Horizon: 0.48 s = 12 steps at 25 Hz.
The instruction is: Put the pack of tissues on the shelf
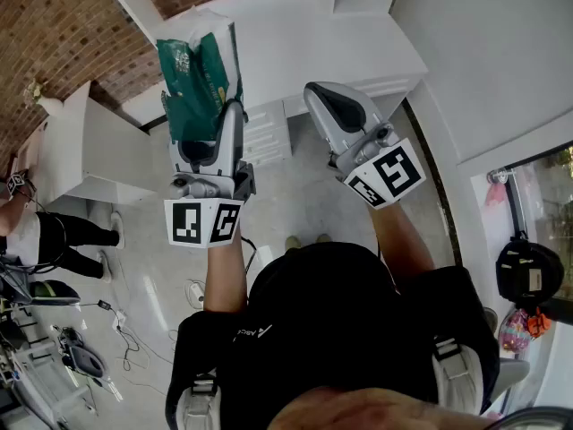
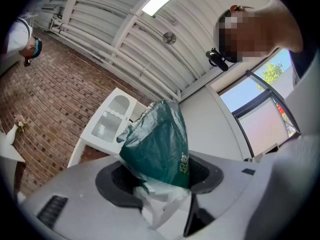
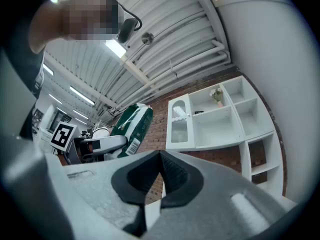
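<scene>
Counting one green plastic-wrapped pack of tissues (image 1: 199,74); two grey handheld grippers, the left gripper (image 1: 208,124) and the right gripper (image 3: 161,159); two black-and-white marker cubes (image 1: 204,222); one white open-compartment shelf unit (image 3: 215,129); one bystander (image 1: 63,240) standing aside.

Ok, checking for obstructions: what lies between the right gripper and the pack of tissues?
Nothing; the head view shows only open air between the right gripper and the pack of tissues.
</scene>
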Available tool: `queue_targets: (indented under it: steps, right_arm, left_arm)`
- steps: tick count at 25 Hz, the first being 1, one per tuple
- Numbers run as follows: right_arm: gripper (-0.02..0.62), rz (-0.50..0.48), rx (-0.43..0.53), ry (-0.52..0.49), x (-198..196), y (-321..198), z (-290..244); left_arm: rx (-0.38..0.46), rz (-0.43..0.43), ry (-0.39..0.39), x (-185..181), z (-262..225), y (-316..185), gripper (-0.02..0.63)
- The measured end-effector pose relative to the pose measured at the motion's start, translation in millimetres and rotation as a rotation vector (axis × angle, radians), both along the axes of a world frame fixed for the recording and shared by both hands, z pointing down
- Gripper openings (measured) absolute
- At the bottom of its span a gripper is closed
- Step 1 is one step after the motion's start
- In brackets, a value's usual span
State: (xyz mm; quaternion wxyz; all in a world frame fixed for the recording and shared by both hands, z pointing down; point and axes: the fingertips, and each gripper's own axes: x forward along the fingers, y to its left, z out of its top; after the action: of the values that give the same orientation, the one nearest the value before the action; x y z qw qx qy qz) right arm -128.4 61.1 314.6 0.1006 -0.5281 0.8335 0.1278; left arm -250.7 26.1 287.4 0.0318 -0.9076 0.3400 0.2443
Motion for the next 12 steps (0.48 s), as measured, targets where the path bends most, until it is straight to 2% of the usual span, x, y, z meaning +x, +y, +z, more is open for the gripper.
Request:
queue_targets:
  steps: [8,12]
  right_arm:
    - [0.000,0.008,-0.006,-0.020,-0.4,8.4,2.6]
    - [0.000,0.039,-0.018,-0.006,-13.3,-3.3,4.4]
  left_arm:
    - [-0.001,0.024,0.007,0.4,0.9,4.1,0.236]
    - [-0.005,0.049,0.027,-15.7,5.5,-16.4,0.236]
